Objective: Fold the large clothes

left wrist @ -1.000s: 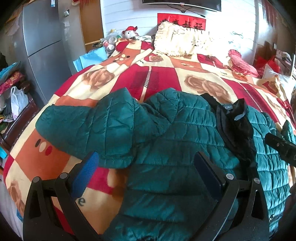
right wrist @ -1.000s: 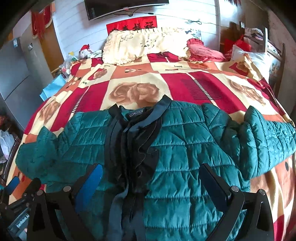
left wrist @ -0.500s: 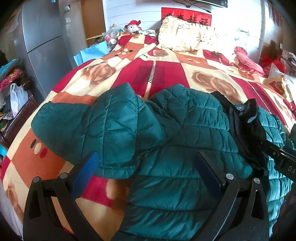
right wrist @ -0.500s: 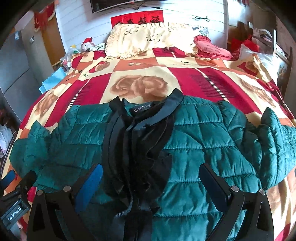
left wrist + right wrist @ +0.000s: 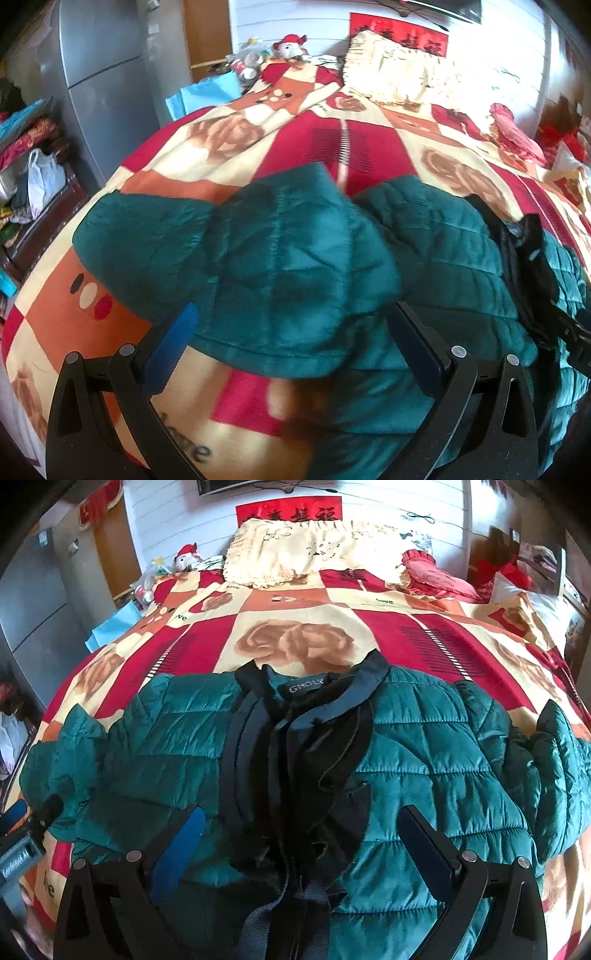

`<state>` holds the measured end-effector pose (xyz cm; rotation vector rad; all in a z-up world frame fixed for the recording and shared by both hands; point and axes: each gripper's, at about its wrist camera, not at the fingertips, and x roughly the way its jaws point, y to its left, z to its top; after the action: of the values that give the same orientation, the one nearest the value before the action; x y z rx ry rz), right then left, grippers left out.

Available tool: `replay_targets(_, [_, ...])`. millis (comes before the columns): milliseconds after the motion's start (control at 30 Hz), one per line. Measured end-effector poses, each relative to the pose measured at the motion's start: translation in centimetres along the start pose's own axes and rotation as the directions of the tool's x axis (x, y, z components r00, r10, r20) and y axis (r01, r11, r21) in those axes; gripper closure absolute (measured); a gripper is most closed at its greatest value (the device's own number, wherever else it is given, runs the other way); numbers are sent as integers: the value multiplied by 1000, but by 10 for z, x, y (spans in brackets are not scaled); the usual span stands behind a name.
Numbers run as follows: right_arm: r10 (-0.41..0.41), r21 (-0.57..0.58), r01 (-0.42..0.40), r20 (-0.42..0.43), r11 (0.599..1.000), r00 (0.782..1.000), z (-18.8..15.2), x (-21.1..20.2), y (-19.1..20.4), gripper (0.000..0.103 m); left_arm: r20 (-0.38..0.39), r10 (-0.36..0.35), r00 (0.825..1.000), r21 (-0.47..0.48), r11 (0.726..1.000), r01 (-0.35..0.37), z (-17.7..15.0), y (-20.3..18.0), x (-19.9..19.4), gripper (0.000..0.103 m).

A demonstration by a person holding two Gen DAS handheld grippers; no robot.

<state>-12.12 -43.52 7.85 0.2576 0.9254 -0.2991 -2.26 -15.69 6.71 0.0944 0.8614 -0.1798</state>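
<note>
Green quilted jacket (image 5: 424, 760) lies front-up on the patchwork bedspread (image 5: 295, 602), collar toward the headboard, black placket and collar (image 5: 295, 746) running down the middle.

Right gripper (image 5: 299, 830): fingers spread wide, nothing between them. It hangs over the jacket's lower centre; the black placket runs straight ahead between the two fingers. Blue pad (image 5: 177, 853) on the left finger sits over the green panel left of the placket. Contact with the fabric: cannot tell. Jacket's right sleeve (image 5: 554, 760) lies ahead and right of this gripper, bunched at the bedspread edge.

Left gripper (image 5: 291, 336): also spread wide, holding nothing. Directly ahead and between its fingers is the jacket's left sleeve (image 5: 229, 266), folded over onto the body, with its lower edge just in front of the fingertips. The view is motion-blurred, so whether the sleeve touches the fingers can't be told. Bare bedspread shows below the sleeve, under the left finger. The collar is far right of this gripper.

In the right wrist view the left gripper shows at the far left edge, beside the sleeve end.

Cream pillow (image 5: 306, 550) and red cushion (image 5: 436, 572) lie far ahead at the headboard. Grey fridge (image 5: 99, 81) stands ahead-left of the left gripper, off the bed.
</note>
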Motion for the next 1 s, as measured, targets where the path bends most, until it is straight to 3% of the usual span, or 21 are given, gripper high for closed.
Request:
replay_targets(200, [4,-22,-5,-5,1000,1000,0,2,7,0,-36,45,998,-134,990,-49,14,69,19,0])
replay_targets(300, [12,-26,-13,-10,1000,1000,-1,1,8,0,-41,67,997,-241,968,-75,21,113,26,0])
replay_targets(533, [31,-34,-33,-42,999,999,-6,3,10,0,-67,125,990,-473,870,-142,24,209,49,0])
replay_targets(667, [48,-30,-49,-32,998,998,-8,-3,11,0,-80,166,983,-545,818,-182,27,247,60,1])
replay_targets(767, [59,-23,-60,-35,998,998,-7,-5,11,0,-81,178,981,-575,796,-192,30,262,69,1])
replay_targets(867, [61,-22,-62,-38,998,997,-7,-6,11,0,-51,184,982,-590,787,-178,33,267,74,1])
replay_targets(1000, [52,-28,-53,-38,998,998,-7,-6,10,0,-81,174,981,-570,800,-189,38,268,89,5])
